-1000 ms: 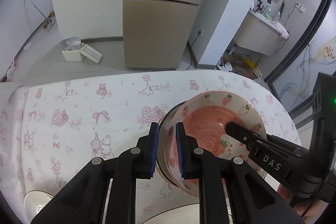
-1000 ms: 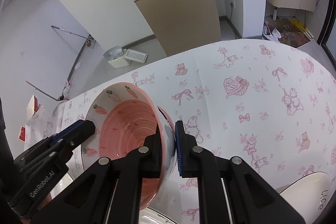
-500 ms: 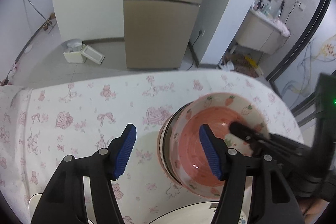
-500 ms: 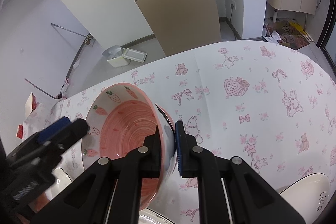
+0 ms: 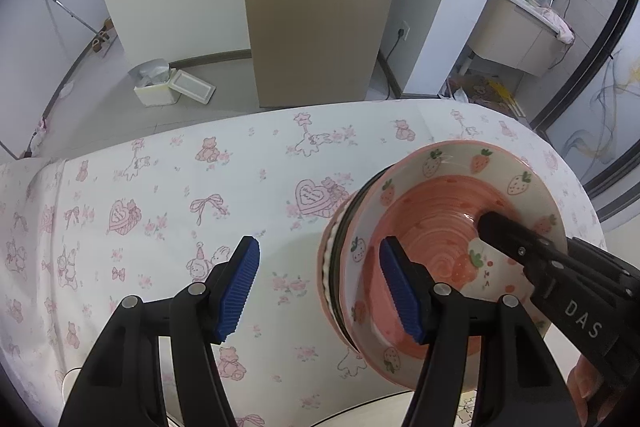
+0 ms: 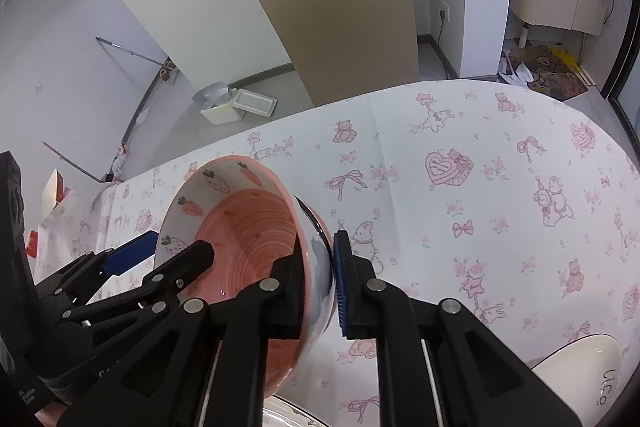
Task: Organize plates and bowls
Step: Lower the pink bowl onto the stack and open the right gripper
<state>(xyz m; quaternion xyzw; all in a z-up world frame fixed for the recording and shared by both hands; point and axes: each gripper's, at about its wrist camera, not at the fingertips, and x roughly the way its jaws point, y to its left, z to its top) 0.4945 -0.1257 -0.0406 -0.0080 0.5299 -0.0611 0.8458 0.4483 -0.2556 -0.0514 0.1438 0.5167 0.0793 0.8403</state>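
The strawberry bowl (image 6: 240,227) is tipped on edge, its pink ribbed inside facing the left tongs and its rim standing nearly upright rather than level; in the left wrist view it looks to be the front 1 of a nested stack (image 5: 452,239), with a dark rim and a scalloped pale rim showing just behind it, though how many pieces lie behind it cannot be counted for sure. The right tongs (image 6: 320,279) are clamped on the bowl's wall, 1 finger inside the bowl and 1 blue pad pressed on the outer side. The left tongs (image 5: 318,287) stand apart and grip nothing: 1 finger sits in front of the bowl's inside, the other is over the printed tablecloth (image 5: 160,195) to the side, with the stack's edge between them and untouched. At the near edge of the right wrist view, 1 cream dish (image 6: 580,375) lies beside the right tongs, and the rim of 1 white plate (image 6: 288,415) shows below the bowl.
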